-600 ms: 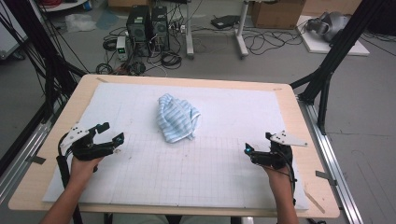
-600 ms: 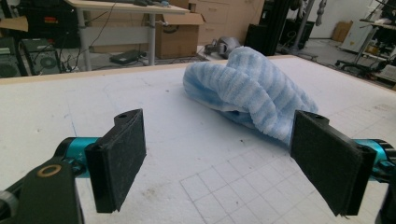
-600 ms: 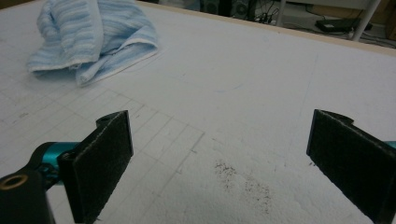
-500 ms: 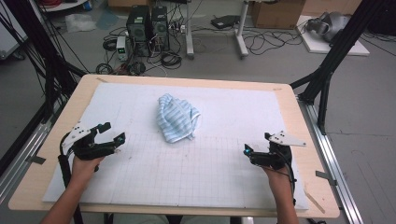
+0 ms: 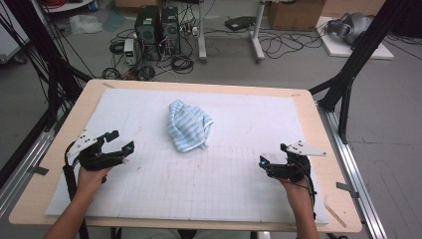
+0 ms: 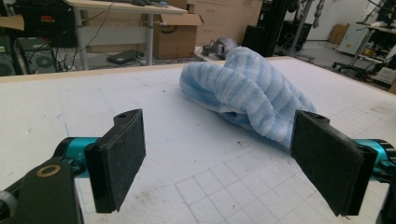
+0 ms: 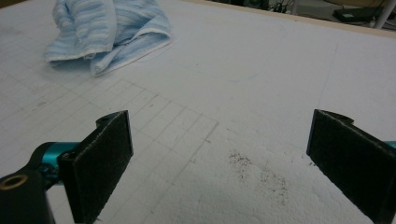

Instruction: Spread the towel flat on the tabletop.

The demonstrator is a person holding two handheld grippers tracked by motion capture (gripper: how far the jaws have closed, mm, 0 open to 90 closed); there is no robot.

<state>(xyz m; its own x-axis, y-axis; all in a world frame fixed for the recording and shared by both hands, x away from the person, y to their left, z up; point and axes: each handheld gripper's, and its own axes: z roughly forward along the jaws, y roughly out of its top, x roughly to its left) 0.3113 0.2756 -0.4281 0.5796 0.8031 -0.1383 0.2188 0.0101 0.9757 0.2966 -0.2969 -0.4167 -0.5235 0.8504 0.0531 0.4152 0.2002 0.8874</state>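
Both claws, left claw [image 5: 118, 141] and right claw [image 5: 262, 163], are hovering spread and empty; crumpled blue-and-white striped towel [image 5: 188, 125] is lying untouched mid-tabletop [image 5: 303, 102], nothing grasped yet.

Left claw [image 5: 119, 142] held low, jaws wide apart, right claw [image 5: 263, 162] likewise gaping, both empty

Bare mat [image 5: 239, 189] between both claws; crumpled towel [image 5: 189, 125] sole obstacle, mid-table.

R claw [image 7: 219, 163] jaws wide apart, nothing btwn them, over white gridded bench [image 7: 261, 70]. Crumpled blue-striped towel [image 7: 105, 32] lies top left, well apart. Dark specks on the bench near the jaws.
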